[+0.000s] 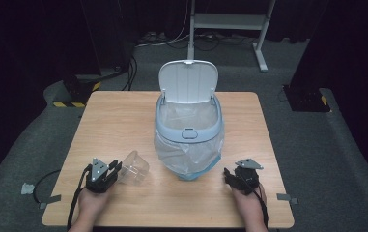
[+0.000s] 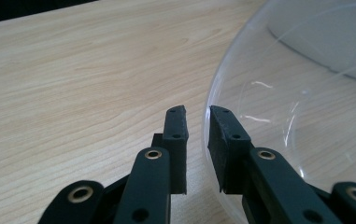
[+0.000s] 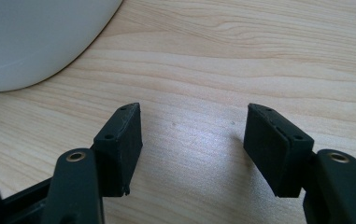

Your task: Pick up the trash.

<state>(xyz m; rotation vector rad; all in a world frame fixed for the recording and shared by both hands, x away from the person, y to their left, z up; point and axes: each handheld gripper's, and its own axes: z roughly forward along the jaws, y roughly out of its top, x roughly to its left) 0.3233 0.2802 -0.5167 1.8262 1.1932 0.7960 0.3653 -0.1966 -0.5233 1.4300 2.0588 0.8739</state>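
Observation:
A clear plastic cup (image 1: 135,167) lies on its side on the wooden table (image 1: 119,121), left of the bin, its mouth toward my left gripper (image 1: 116,166). In the left gripper view the cup (image 2: 306,93) has its rim between the jaws of my left gripper (image 2: 197,112). The right pad sits inside the rim against it. A narrow gap of bare wood shows between the left pad and the rim. My right gripper (image 1: 228,175) rests near the table's front right, open, and in its own view my right gripper (image 3: 194,121) has nothing between its pads.
A pale blue-grey bin (image 1: 190,130) with a raised white lid (image 1: 188,79) and a clear liner bag stands mid-table. Its rounded side (image 3: 26,37) looms at the upper left of the right gripper view. Dark floor, cables and a metal stand lie beyond the far edge.

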